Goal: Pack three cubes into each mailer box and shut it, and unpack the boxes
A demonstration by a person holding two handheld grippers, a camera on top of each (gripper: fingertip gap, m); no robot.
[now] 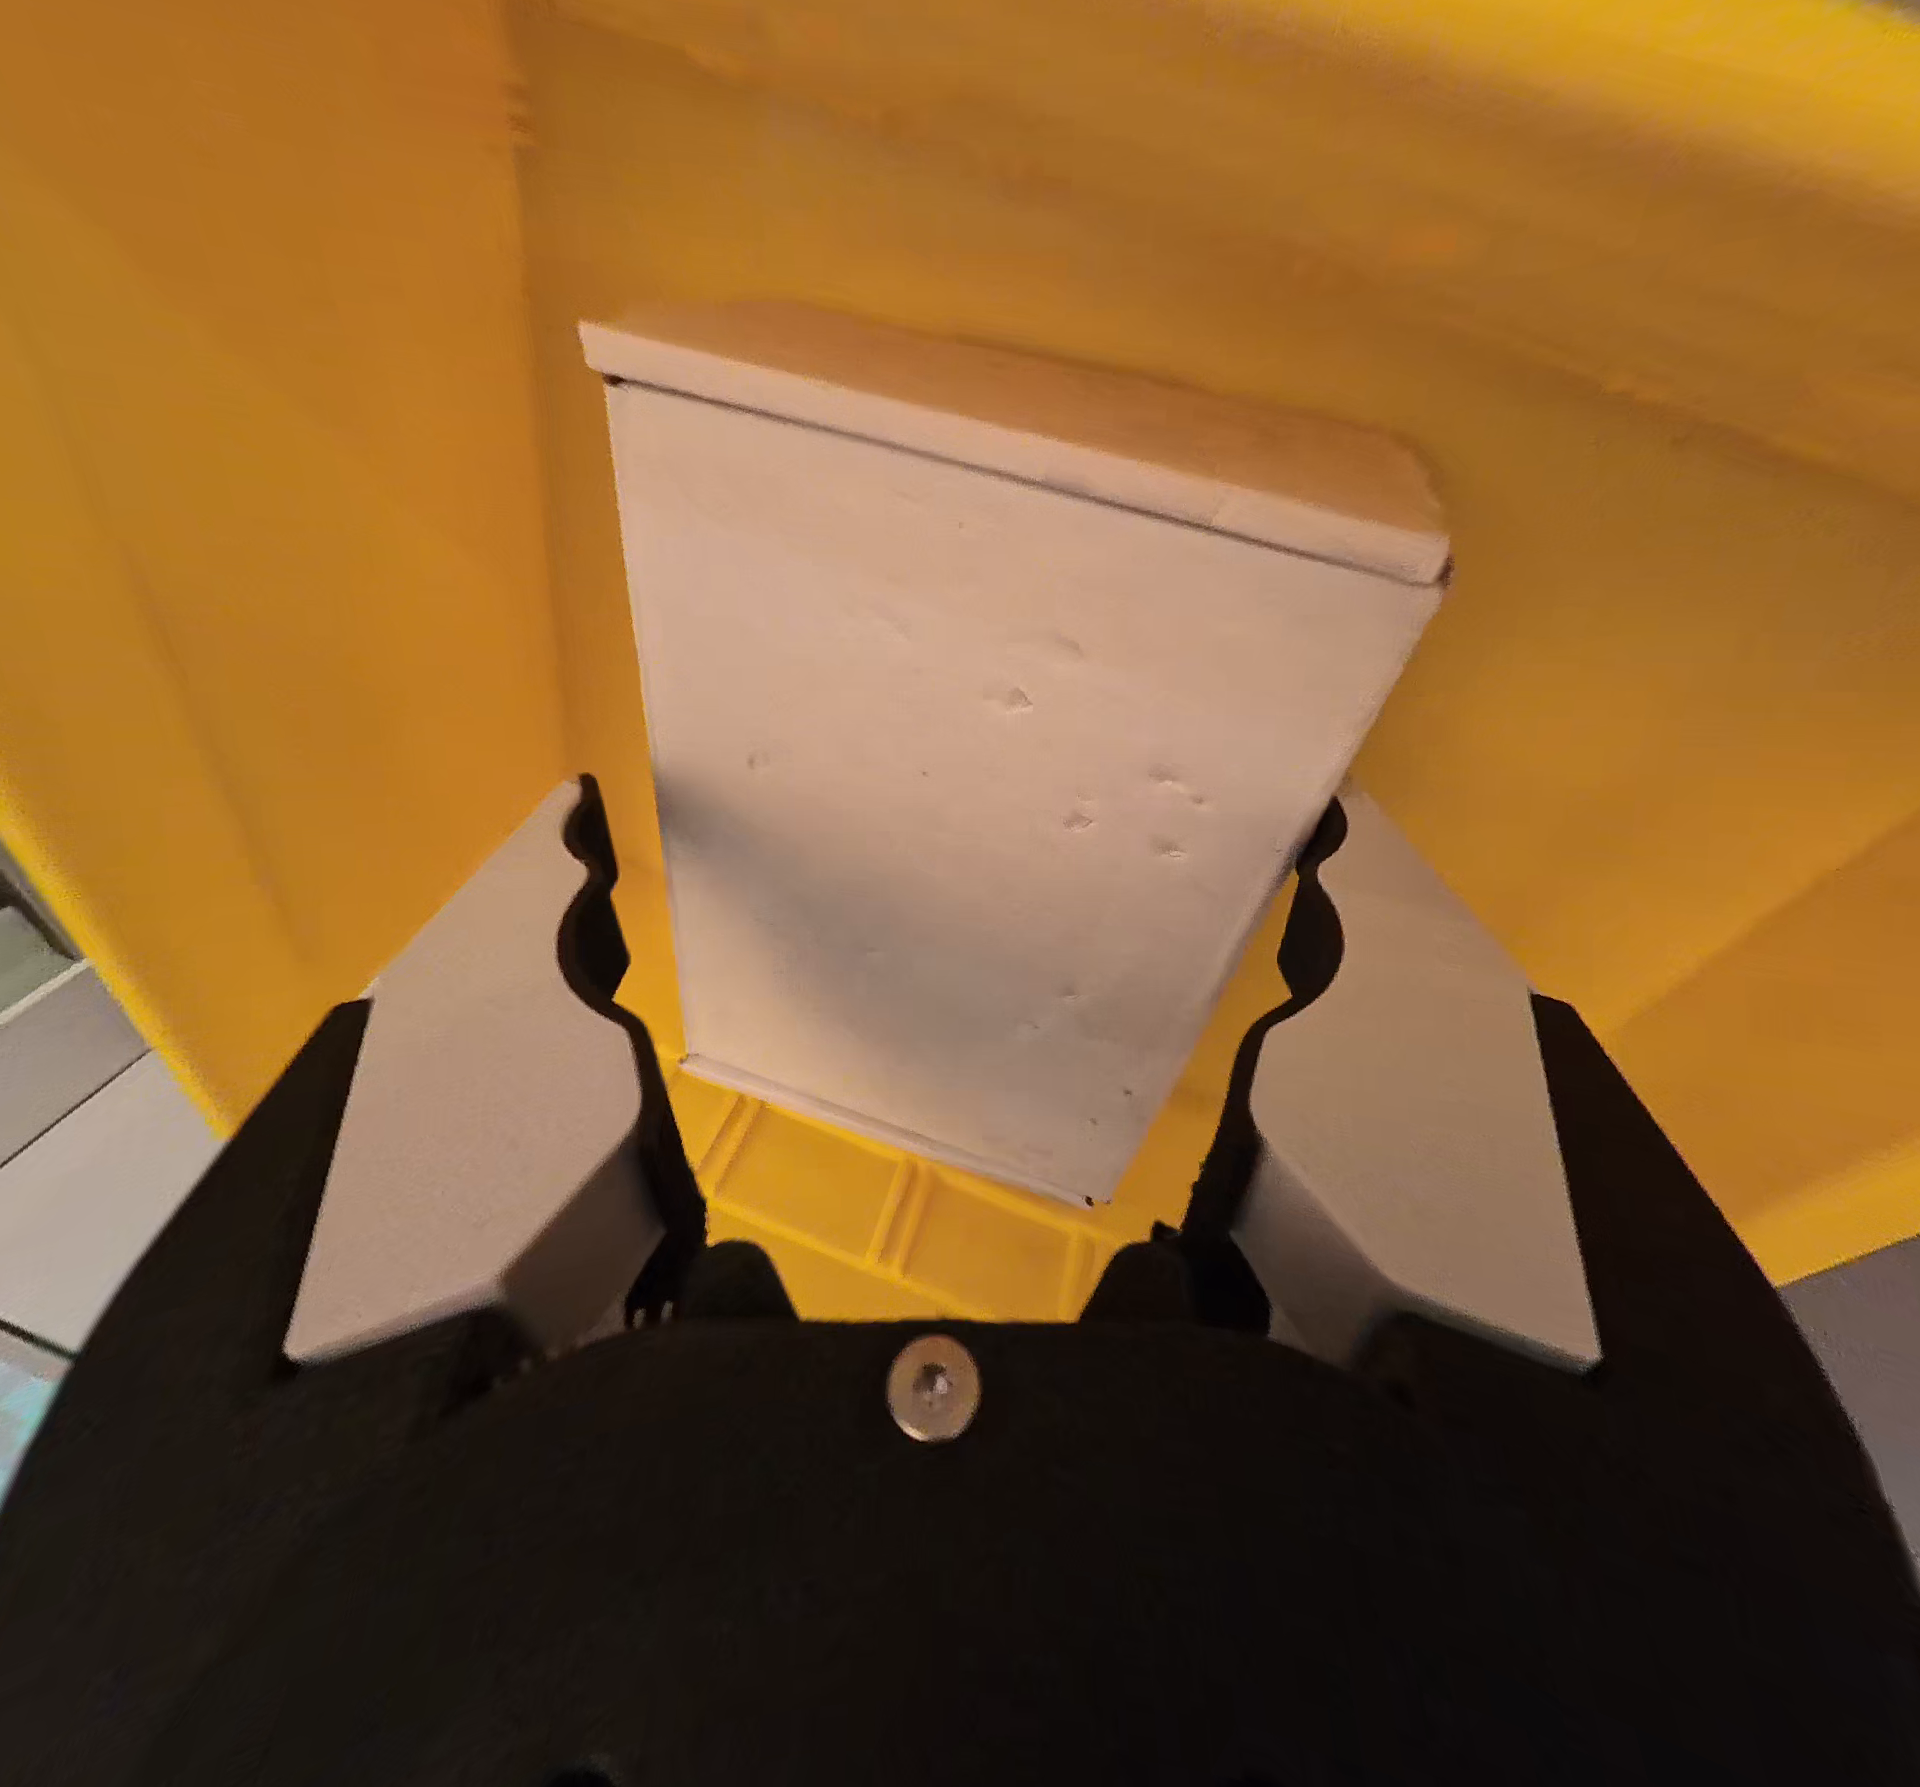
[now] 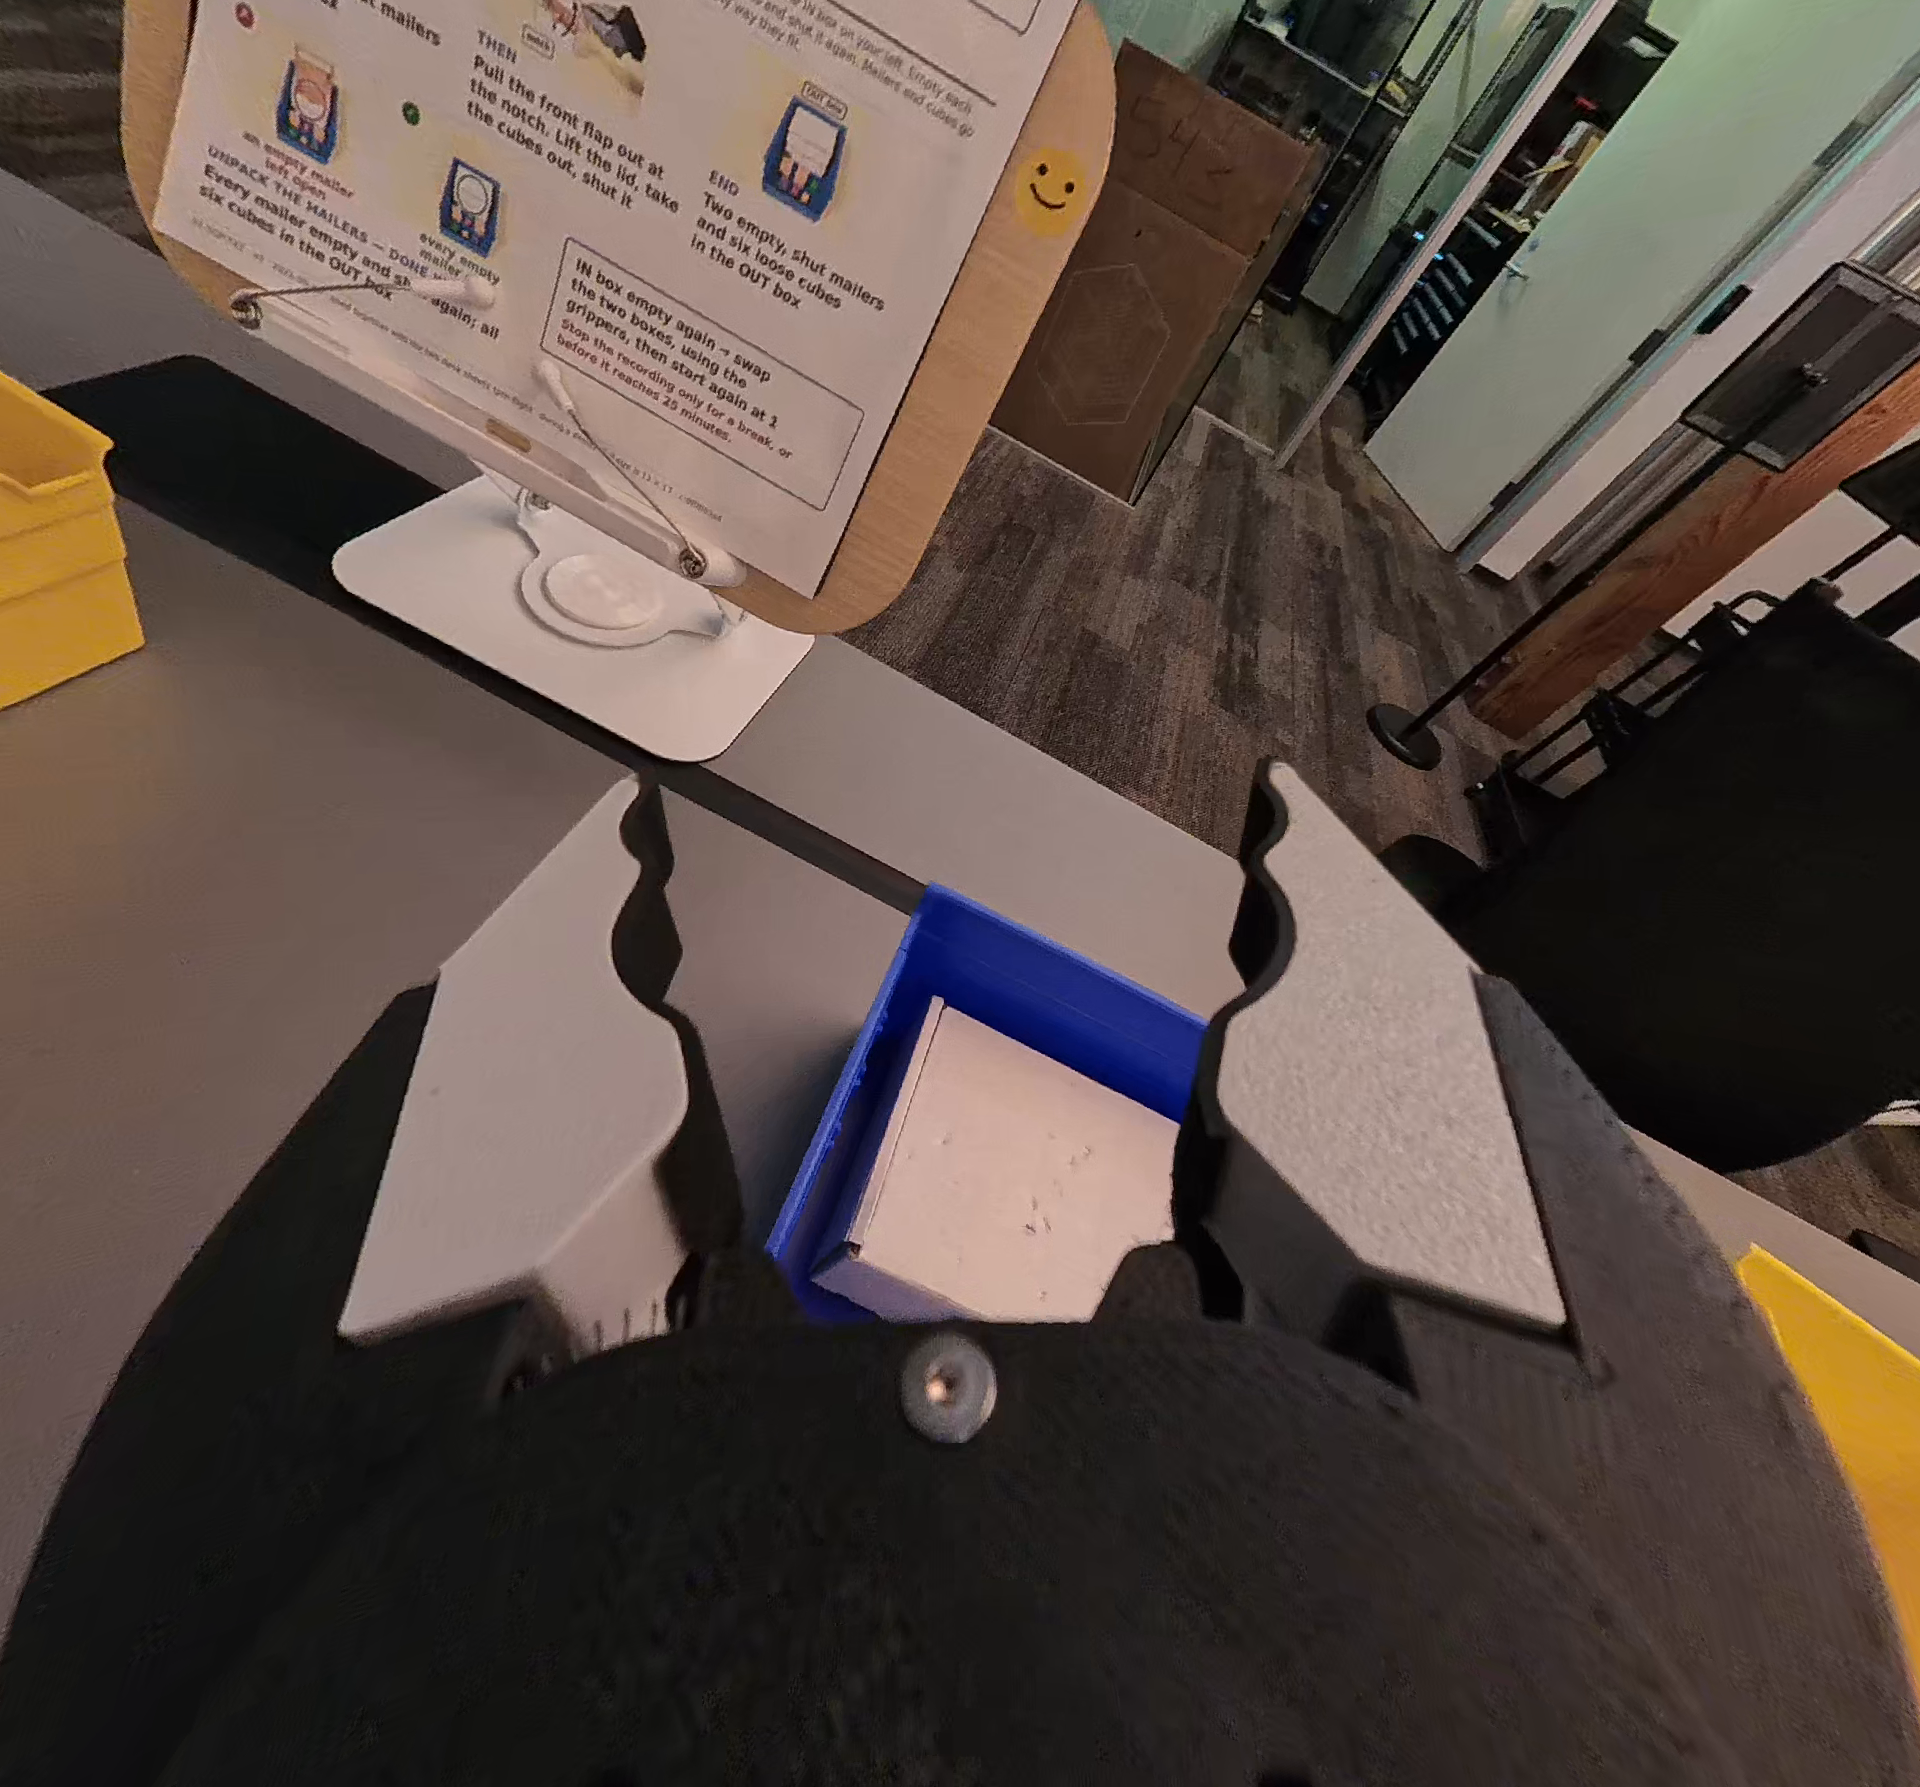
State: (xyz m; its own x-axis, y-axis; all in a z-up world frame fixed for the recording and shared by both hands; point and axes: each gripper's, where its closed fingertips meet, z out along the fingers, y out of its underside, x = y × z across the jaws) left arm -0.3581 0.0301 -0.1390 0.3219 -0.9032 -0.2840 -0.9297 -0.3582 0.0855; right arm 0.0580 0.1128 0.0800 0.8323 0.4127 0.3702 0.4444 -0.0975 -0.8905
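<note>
Left gripper (image 1: 961, 802): fingers spread wide, pointed down into a yellow bin (image 1: 312, 490). A closed white mailer box (image 1: 966, 781) lies flat on the bin floor, straight ahead at 12 o'clock, lid seam at its far end. The fingertips flank the box's near half, one on each side. Right fingertip (image 1: 1325, 833) looks to be at the box edge; can't tell if it actually touches. Left fingertip (image 1: 587, 828) sits clear of the box with a strip of yellow between. Nothing clamped. Small dents on the box's top face. Bin walls fill most of the left wrist view; a sliver of grey counter (image 1: 73, 1114) shows at 8 o'clock.

Right gripper (image 2: 951, 844): fingers also wide apart, holding nothing, hovering over the counter (image 2: 260, 854). Below them at 6 o'clock is a blue bin (image 2: 1039, 968) with a second white mailer (image 2: 1008, 1176) inside, closed, tucked against the bin's left wall. Gripper body hides the bin's near part.

At 11–12 o'clock a white stand (image 2: 582, 636) holds a wooden board with a printed instruction sheet (image 2: 582, 127). Another yellow bin (image 2: 52, 563) at 9 o'clock on the counter. A yellow edge (image 2: 1849, 1405) at 4 o'clock; can't tell what it belongs to. No cubes visible in either view.
</note>
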